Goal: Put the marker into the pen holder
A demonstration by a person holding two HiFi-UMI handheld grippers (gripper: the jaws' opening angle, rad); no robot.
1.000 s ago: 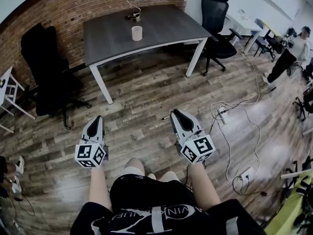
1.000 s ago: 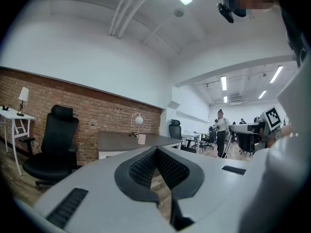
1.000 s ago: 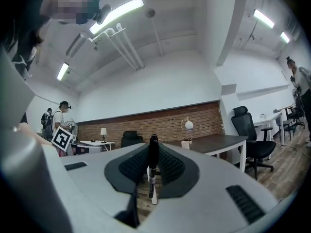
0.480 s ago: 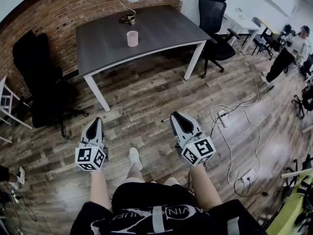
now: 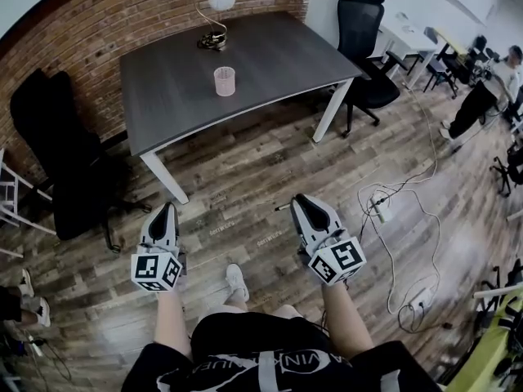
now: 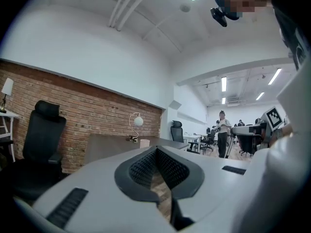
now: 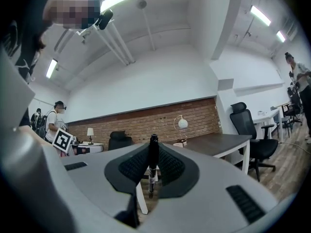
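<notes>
The marker [image 7: 153, 178], a dark one, is pinched between the ribbed pads [image 7: 133, 165] of the right gripper [image 7: 153, 152]. It is set crosswise to the jaws, and both its ends are seen past the pads. In the head view one end of the marker [image 5: 283, 207] is seen jutting from the tip of the right gripper [image 5: 299, 200] toward the left gripper [image 5: 167, 208].

The left gripper [image 6: 156, 150] is seen with its jaw tips pressed together and nothing between them; only floor shows through the gap behind the tips. Both grippers are held level over the wooden floor [image 5: 245, 162], side by side and well apart.

The pen holder [image 5: 224, 81], a pale pink cup, stands upright on the dark grey table [image 5: 278, 47], well apart from both grippers. A globe desk lamp [image 5: 214, 15] stands behind it by the brick wall [image 5: 122, 11].

Black office chairs are noted left [image 5: 57, 145] and right [image 5: 364, 23] of the table. White cables [image 5: 392, 211] lie on the floor to the right.
</notes>
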